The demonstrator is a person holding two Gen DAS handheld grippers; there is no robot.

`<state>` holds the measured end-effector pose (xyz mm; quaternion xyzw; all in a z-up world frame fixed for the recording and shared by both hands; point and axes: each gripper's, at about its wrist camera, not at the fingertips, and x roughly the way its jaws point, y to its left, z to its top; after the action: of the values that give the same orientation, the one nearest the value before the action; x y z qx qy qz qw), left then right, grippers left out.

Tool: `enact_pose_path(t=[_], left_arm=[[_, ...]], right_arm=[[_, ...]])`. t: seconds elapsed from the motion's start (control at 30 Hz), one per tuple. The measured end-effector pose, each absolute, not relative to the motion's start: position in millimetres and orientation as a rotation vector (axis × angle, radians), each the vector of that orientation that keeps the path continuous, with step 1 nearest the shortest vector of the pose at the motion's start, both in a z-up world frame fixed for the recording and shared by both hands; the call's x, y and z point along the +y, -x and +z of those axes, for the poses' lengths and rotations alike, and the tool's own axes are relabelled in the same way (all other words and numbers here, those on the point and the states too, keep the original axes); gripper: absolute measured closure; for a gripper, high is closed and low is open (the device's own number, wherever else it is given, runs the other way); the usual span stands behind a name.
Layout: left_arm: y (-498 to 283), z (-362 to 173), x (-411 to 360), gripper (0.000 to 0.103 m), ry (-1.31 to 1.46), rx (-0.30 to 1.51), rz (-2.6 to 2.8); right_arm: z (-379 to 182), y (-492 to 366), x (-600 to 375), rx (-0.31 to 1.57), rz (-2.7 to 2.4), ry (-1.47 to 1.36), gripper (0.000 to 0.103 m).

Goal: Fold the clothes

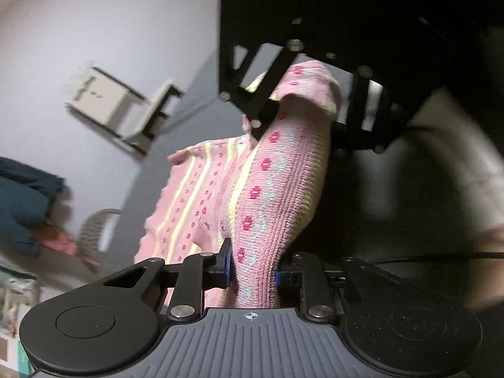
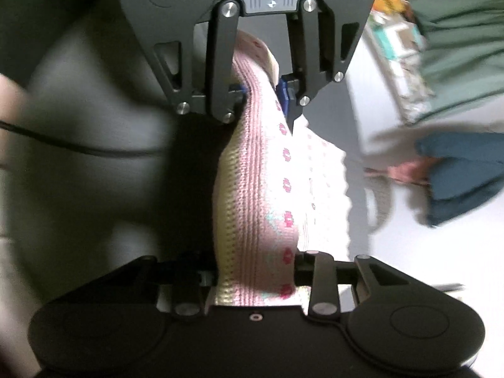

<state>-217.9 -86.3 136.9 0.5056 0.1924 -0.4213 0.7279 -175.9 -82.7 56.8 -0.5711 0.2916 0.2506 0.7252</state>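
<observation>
Knit sweater (image 1: 271, 189), pink, soft, limp: stretched between left gripper (image 1: 252, 271) and right gripper (image 2: 255, 283), both jaws clamped on its edge.

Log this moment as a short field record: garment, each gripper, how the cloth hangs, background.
garment: pink knit sweater with flower pattern and pale yellow stripes
left gripper: shut on the sweater
right gripper: shut on the sweater, facing the left one
cloth state: one edge stretched between both grippers, the rest draping to the side
background: dark blue garment and green fabric lying on a white surface; all blurred
</observation>
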Motion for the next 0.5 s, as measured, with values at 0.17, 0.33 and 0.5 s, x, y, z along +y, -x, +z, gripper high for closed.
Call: enact_pose_path(t=[0.17, 0.33, 0.5], left_arm=[[241, 159, -76, 0.079, -1.103, 0.529, -1.040], [189, 173, -76, 0.078, -1.016, 0.630, -1.070], [143, 185, -70, 0.034, -0.959, 0.566, -0.974]], right_arm=[[89, 210, -76, 0.784, 0.728, 1.192, 0.069], [109, 175, -89, 0.893, 0.806, 1.048, 0.068], [126, 108, -113, 1.027, 0.868, 0.840, 0.068]])
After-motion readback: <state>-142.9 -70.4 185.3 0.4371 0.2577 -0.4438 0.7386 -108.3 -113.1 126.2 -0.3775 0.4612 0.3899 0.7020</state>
